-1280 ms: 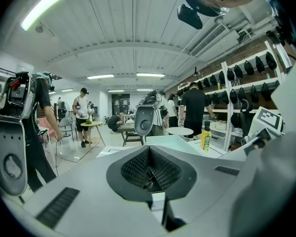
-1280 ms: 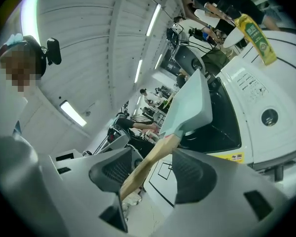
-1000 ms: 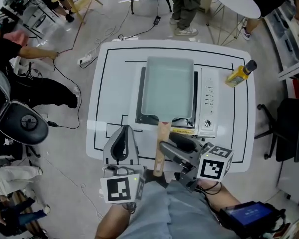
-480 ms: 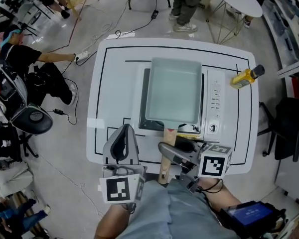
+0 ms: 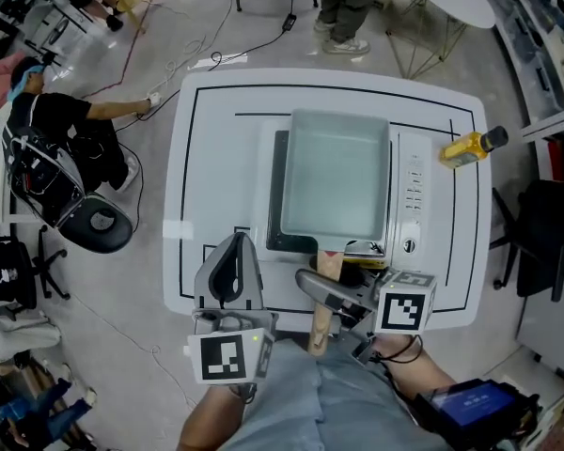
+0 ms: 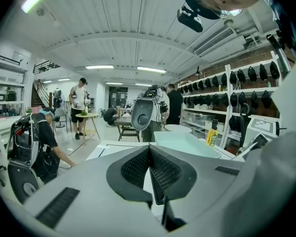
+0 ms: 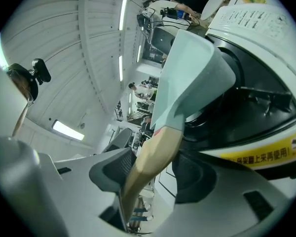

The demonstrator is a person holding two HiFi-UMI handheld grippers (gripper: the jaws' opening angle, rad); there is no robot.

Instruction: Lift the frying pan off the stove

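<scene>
**A:** Where's the frying pan [image 5: 334,177]?

**B:** Over the stove [image 5: 409,205], near the middle of the white desk [image 5: 216,158]. It's a pale green, rectangular pan and it covers most of the black burner area. Its wooden handle [image 5: 322,299] points back toward the person at the near edge of the desk.

**A:** Is it resting on the burner?

**B:** The head view doesn't settle that. In the right gripper view, dark space shows between the pan's underside and the black grate below it, so its near end looks raised.

**A:** What has hold of it?

**B:** The right gripper [image 7: 153,167]. Its jaws are closed onto the handle, one ribbed pad on each side, and the wood fills the gap between them. The grip sits partway along the handle, between the pan and the handle's free end.

**A:** And the other one?

**B:** The left gripper [image 6: 149,152] is over the near left part of the desk, beside the handle and apart from it. Its jaws are pressed together with nothing between them.

**A:** Anything else on the desk?

**B:** A yellow bottle [image 5: 470,146] with a dark cap lies near the far right corner, just beyond the stove's control strip. Black lines are marked on the desk around the stove.
</scene>
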